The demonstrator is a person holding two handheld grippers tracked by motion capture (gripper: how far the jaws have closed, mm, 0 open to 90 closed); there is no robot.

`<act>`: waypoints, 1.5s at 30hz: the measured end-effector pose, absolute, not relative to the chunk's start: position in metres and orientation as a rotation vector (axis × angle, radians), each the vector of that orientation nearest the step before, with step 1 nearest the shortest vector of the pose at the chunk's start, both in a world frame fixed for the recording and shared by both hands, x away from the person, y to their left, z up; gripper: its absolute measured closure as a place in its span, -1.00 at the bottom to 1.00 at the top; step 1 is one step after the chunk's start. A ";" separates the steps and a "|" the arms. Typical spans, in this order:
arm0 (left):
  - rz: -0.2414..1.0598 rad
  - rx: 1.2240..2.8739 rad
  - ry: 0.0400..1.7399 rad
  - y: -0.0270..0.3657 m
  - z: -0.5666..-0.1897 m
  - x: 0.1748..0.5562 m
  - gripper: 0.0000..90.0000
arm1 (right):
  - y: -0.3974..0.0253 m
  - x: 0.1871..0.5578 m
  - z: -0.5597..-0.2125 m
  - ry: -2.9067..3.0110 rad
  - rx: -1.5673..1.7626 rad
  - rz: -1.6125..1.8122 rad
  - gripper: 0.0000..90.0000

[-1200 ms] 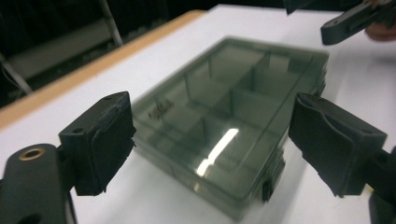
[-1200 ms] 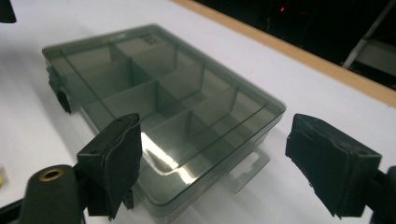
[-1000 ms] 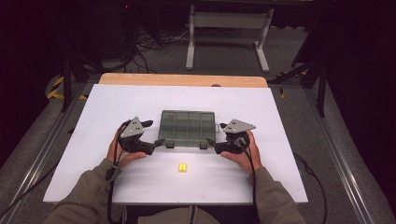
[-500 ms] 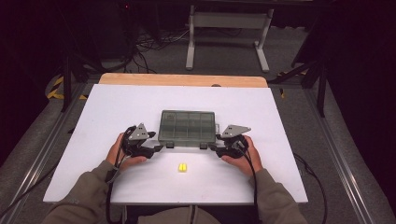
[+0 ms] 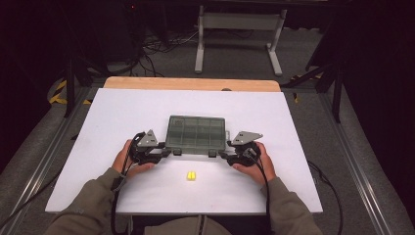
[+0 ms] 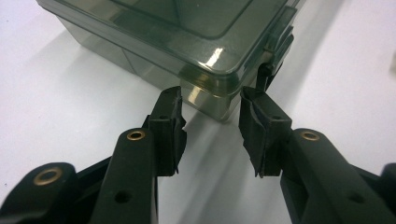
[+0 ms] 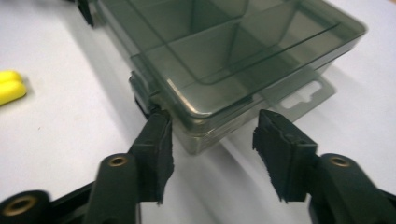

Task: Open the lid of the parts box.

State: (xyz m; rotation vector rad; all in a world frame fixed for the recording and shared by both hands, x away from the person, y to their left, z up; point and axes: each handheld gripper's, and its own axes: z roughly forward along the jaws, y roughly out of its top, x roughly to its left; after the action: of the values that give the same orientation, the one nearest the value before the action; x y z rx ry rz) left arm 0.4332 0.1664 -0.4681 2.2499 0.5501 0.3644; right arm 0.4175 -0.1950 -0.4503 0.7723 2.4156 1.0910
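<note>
- Risk: smooth hard corners likely to slip from the jaws if pinched unevenly; black front latches could pop, or the case skid across the white surface (image 5: pixel 122 112).
- Left gripper (image 6: pixel 210 109): jaws spread, straddling a near corner.
- Right gripper (image 7: pixel 212 128): jaws spread, at the other near corner.
- Smoky translucent plastic compartment case (image 5: pixel 196 132): rectangular, lid down, dividers visible, lying between both jaw pairs.

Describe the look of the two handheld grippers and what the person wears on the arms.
Both the left gripper and the right gripper are black, each topped by a grey three-cornered plate. Seen close up in the gripper views, their jaws are matte black with brass-coloured rivets and ridged pads. A black cable trails back from each along the forearm. The sleeves are olive-grey.
</note>
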 end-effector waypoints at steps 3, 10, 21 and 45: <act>0.367 2.258 0.546 0.166 -0.468 0.433 0.35 | -0.196 0.417 -0.450 2.419 0.770 1.100 0.05; 0.363 2.263 0.539 0.165 -0.468 0.433 0.40 | -0.195 0.416 -0.449 2.419 0.739 1.086 0.17; 0.356 2.263 0.538 0.165 -0.468 0.434 0.41 | -0.196 0.416 -0.449 2.422 0.741 1.106 0.20; 0.366 2.225 0.477 0.182 -0.457 0.430 1.00 | -0.205 0.410 -0.443 2.405 0.713 1.135 0.71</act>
State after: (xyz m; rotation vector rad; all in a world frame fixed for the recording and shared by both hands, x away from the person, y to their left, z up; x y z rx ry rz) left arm 0.4298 0.1823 -0.4573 2.2247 0.4765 0.3664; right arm 0.4104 -0.2055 -0.4427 0.7131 2.4048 1.1350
